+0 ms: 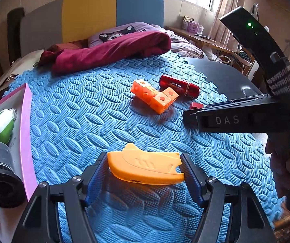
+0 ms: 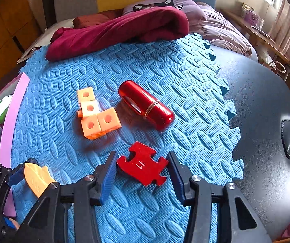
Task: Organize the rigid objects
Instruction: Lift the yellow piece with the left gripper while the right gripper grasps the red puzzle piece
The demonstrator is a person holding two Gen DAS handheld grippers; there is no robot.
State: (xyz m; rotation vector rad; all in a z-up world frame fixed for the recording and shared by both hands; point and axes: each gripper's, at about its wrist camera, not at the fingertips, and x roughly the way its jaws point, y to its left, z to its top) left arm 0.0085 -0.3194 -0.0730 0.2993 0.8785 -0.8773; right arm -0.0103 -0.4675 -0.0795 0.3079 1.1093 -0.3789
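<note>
Right wrist view showed the red puzzle piece (image 2: pixel 143 164) lying flat between the right gripper (image 2: pixel 143 175)'s half-wide jaws, not yet squeezed.

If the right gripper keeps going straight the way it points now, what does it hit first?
Most likely the red puzzle piece, lying flat on the blue foam mat between the fingers of the right gripper. The pads look just clear of it, though depth is hard to judge.

On the mat lay one orange boat piece (image 1: pixel 145 167), one block cluster (image 2: pixel 96 115) of seemingly four cubes, one red cylinder (image 2: pixel 146 105), one red puzzle piece (image 2: pixel 143 164).
</note>
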